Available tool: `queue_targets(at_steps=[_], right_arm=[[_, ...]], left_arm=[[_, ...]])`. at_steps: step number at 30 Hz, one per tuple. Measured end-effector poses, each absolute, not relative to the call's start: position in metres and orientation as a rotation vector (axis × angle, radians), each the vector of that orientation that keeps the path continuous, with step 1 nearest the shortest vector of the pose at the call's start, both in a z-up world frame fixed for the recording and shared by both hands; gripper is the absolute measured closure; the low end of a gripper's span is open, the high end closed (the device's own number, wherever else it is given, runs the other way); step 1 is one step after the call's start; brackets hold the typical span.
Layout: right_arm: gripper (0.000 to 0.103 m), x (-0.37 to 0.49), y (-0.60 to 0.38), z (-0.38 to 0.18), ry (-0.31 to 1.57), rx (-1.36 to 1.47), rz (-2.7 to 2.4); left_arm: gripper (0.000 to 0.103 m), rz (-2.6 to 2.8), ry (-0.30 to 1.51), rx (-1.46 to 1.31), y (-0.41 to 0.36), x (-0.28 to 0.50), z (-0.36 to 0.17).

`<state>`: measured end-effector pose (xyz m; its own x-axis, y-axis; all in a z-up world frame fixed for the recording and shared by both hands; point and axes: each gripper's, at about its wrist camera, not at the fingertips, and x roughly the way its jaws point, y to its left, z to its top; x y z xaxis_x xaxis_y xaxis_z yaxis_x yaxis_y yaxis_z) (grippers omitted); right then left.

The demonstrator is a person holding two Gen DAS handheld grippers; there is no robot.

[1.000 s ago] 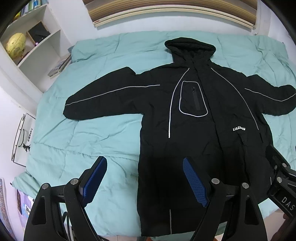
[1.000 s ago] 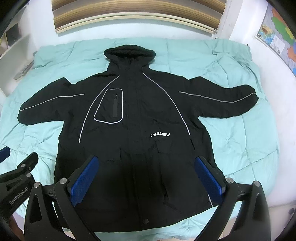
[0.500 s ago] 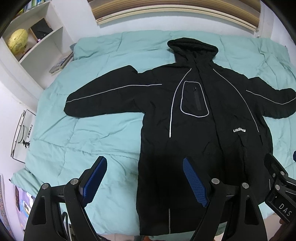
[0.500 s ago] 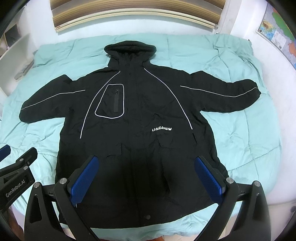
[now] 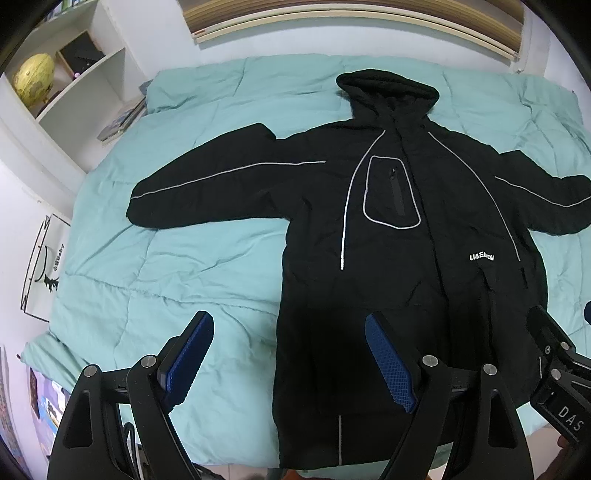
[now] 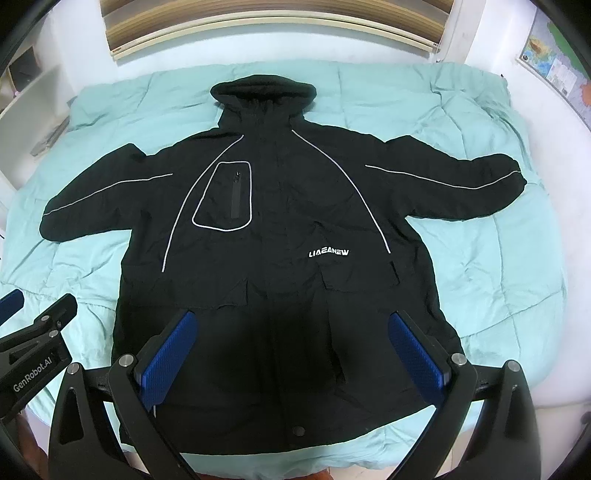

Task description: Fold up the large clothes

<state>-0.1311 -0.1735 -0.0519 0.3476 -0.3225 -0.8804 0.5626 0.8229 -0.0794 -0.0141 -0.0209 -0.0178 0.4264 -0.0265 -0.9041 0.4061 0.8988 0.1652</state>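
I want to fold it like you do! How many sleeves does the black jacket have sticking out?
2. One sleeve lies spread out to the left on the teal quilt, the other sleeve spread out to the right. Neither is folded in yet.

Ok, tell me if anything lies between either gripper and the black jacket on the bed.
Nothing visible does. The black hooded jacket lies spread flat on the teal quilt, with nothing on top of it. The left gripper and right gripper both hover open above its hem, jaws wide apart.

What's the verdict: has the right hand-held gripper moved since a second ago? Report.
Yes, slightly forward or upward: the hood now sits nearer the blind in its view.
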Motion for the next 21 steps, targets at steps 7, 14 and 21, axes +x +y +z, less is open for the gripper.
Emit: queue_targets(at_steps=[7,14,21], right_arm=[[0.0,-0.13,-0.177,-0.058,1.087,0.267,-0.583],[0.0,-0.125,-0.179,-0.062,1.095,0.281,-0.577],[0.0,-0.117,-0.175,-0.066,1.094,0.286,-0.574]], left_arm=[[0.017,-0.281,1.125,0.382,-0.02,-0.01,-0.025],[0.017,-0.282,1.13,0.395,-0.02,-0.005,-0.031],[0.017,-0.283,1.133,0.401,-0.019,0.001,-0.035]])
